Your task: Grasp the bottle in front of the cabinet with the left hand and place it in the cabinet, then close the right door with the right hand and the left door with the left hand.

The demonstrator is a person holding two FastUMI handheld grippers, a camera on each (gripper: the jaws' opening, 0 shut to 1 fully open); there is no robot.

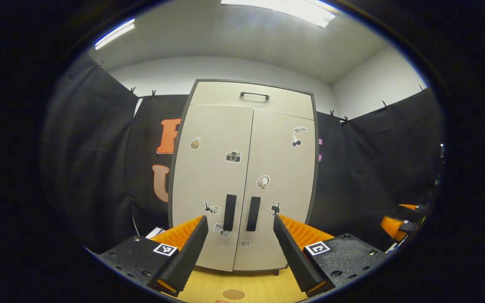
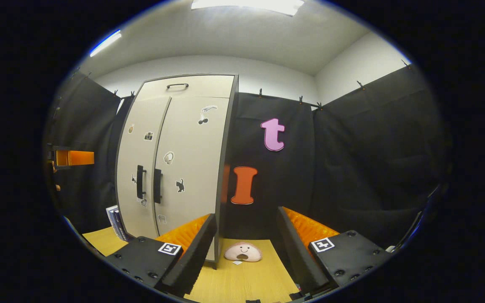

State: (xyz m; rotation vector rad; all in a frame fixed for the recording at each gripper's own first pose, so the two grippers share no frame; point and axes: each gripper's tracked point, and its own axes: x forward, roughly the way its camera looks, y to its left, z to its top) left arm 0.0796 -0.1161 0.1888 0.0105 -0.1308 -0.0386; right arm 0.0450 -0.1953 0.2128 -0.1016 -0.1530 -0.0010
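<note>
The pale cabinet (image 1: 209, 168) stands straight ahead in the left gripper view, both doors flush together. Its two dark handles (image 1: 229, 212) sit side by side at the middle seam. My left gripper (image 1: 240, 219) is open a short way in front of the doors, with nothing between its fingers. In the right gripper view the cabinet (image 2: 183, 139) is off to the left. My right gripper (image 2: 246, 215) is open and empty, facing the black cloth past the cabinet's right side. It is seen again at the right edge of the left gripper view (image 1: 398, 223).
A drawer with a dark handle (image 1: 254, 96) tops the cabinet. A pink plush face (image 2: 243, 251) lies on the wooden table (image 2: 242, 282) by the cabinet's right corner. Books (image 2: 114, 216) stand at its left side. A brown round mark (image 1: 233, 294) is on the table.
</note>
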